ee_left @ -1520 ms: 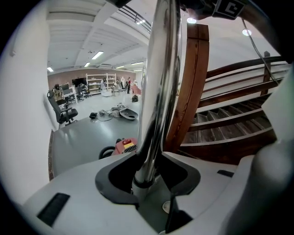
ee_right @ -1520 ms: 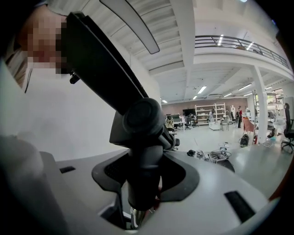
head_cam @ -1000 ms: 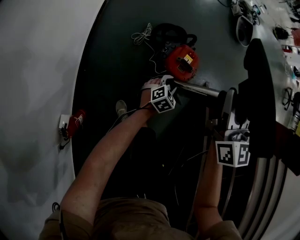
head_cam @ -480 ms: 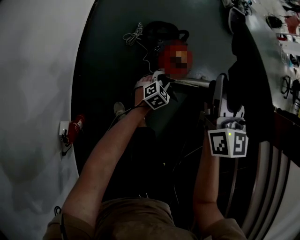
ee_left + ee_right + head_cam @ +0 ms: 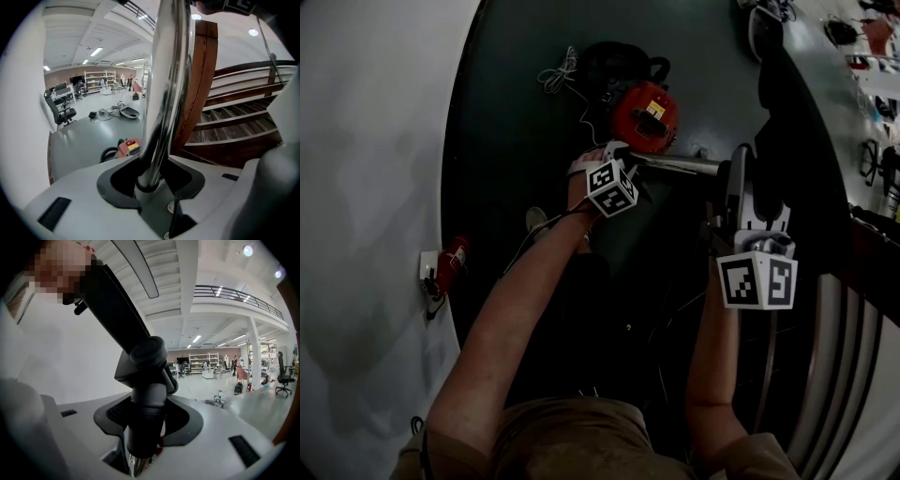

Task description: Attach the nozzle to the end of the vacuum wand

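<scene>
Chrome wand and dark nozzle held end to end above the floor (image 5: 516,141).

The wand (image 5: 680,166) is clamped in the tightly closed fingers of the left gripper (image 5: 150,180), apparently to steady it. The nozzle (image 5: 145,380) is gripped at its neck by the right gripper (image 5: 143,437), whose fingers are closed partway around it, ready for pushing on. In the head view the wand's long axis lies across the picture, with its free end pointed at the nozzle's socket. Full seating cannot be judged.
</scene>
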A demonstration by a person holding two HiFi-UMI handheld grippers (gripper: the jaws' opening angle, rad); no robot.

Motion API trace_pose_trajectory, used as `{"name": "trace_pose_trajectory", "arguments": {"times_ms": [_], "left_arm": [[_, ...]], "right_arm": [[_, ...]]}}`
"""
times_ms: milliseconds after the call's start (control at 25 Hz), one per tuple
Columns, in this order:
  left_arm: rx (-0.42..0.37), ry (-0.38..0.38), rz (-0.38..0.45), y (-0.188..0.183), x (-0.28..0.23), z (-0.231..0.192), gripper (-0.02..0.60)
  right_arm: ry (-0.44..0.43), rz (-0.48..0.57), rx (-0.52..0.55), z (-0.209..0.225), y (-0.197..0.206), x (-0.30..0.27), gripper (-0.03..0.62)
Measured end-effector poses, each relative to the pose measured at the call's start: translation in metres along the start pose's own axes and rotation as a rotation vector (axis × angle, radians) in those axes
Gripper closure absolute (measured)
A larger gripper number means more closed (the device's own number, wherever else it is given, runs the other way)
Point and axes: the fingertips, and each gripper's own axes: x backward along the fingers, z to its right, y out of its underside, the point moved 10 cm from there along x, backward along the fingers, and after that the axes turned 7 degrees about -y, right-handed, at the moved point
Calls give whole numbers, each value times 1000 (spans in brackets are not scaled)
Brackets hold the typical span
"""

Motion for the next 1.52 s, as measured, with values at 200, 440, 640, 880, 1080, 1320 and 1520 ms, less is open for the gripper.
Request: {"name": "trace_pose_trajectory", "arguments": {"times_ms": [200,440,640,880,1080,1320,1520], "left_arm": [[-34,-19,-10,-2,-1,6,423],[-36,-52,-20,-5,-7,5,425],[-56,-30,-47,-8,-12,3,425],[-69,-37,-83,-4,-25,5,439],[-16,-23,-55,11,-20,0,442],[66,-51,40,18,17,-10,440],[102,-81,34,30,25,-18,440]], "right_arm": [[-55,191,-4,7,17,15,413],[-64,34,-53,13,12,0,414],[-62,63,-54,14,13,1,414],[-66,138,-35,6,21,6,415],[-163,84,3,-14,13,-7,414],[-229,95,32,-43,13,-23,414],[-286,91,11,-60,18,-35,413]]}}
